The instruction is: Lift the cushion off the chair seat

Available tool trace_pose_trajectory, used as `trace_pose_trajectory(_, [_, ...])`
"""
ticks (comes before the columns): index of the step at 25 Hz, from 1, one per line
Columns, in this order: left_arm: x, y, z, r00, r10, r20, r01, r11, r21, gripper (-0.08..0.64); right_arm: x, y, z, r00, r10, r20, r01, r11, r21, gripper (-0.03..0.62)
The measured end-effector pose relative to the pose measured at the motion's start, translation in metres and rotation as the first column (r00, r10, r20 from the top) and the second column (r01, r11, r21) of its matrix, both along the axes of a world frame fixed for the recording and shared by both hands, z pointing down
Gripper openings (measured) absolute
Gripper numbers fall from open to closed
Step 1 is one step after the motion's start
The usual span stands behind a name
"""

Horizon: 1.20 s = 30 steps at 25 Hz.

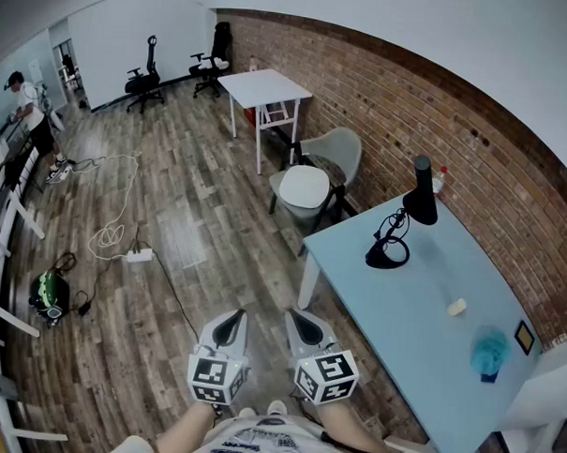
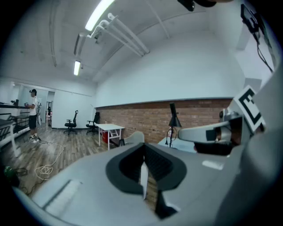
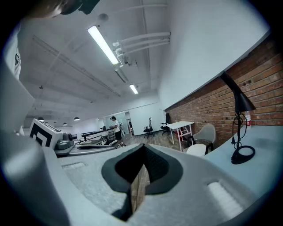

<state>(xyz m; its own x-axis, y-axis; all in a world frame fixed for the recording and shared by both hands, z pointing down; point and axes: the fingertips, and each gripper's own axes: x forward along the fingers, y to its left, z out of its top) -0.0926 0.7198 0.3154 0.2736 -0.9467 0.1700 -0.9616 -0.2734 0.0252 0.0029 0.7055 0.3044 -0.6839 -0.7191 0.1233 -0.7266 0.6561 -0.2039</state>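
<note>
A white round cushion (image 1: 304, 186) lies on the seat of a grey shell chair (image 1: 337, 150) that stands by the brick wall, beyond the pale blue table. Both grippers hang close to my body, far short of the chair. My left gripper (image 1: 230, 329) and right gripper (image 1: 304, 327) sit side by side, jaws shut with nothing in them. In the right gripper view the cushion (image 3: 196, 150) and chair (image 3: 206, 132) show small, right of the closed jaws of the right gripper (image 3: 142, 153). The left gripper view shows the chair (image 2: 135, 137) behind the closed left gripper (image 2: 143, 153).
A pale blue table (image 1: 420, 321) stands at my right with a black desk lamp (image 1: 401, 231) and a blue cup (image 1: 490, 354). Beyond the chair is a white table (image 1: 263, 84). A cable and power strip (image 1: 137, 255) lie on the wood floor. A person (image 1: 28, 106) stands far left.
</note>
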Motion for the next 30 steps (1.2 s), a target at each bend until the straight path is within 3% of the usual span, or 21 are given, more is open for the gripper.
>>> trace_pose_trajectory(10, [0.011, -0.015, 0.007, 1.000, -0.024, 0.019, 0.024, 1.000, -0.006, -0.008, 0.017, -0.016, 0.003, 1.000, -0.007, 0.028, 0.007, 1.000, -0.022, -0.002])
trace_pose_trajectory(19, [0.006, -0.041, 0.013, 0.999, -0.014, 0.042, 0.014, 1.000, -0.007, -0.008, 0.008, -0.042, 0.012, 0.999, -0.029, 0.043, 0.031, 0.998, -0.049, -0.002])
trace_pose_trajectory(24, [-0.004, -0.077, 0.020, 0.999, 0.015, 0.034, -0.015, 1.000, -0.011, -0.009, -0.005, -0.074, 0.022, 0.999, -0.006, 0.037, 0.008, 0.998, -0.058, -0.002])
trace_pose_trajectory(30, [-0.029, -0.154, 0.028, 0.996, 0.090, 0.028, -0.090, 0.996, 0.000, -0.009, -0.026, -0.145, 0.029, 0.997, 0.077, 0.017, -0.076, 0.995, -0.069, -0.002])
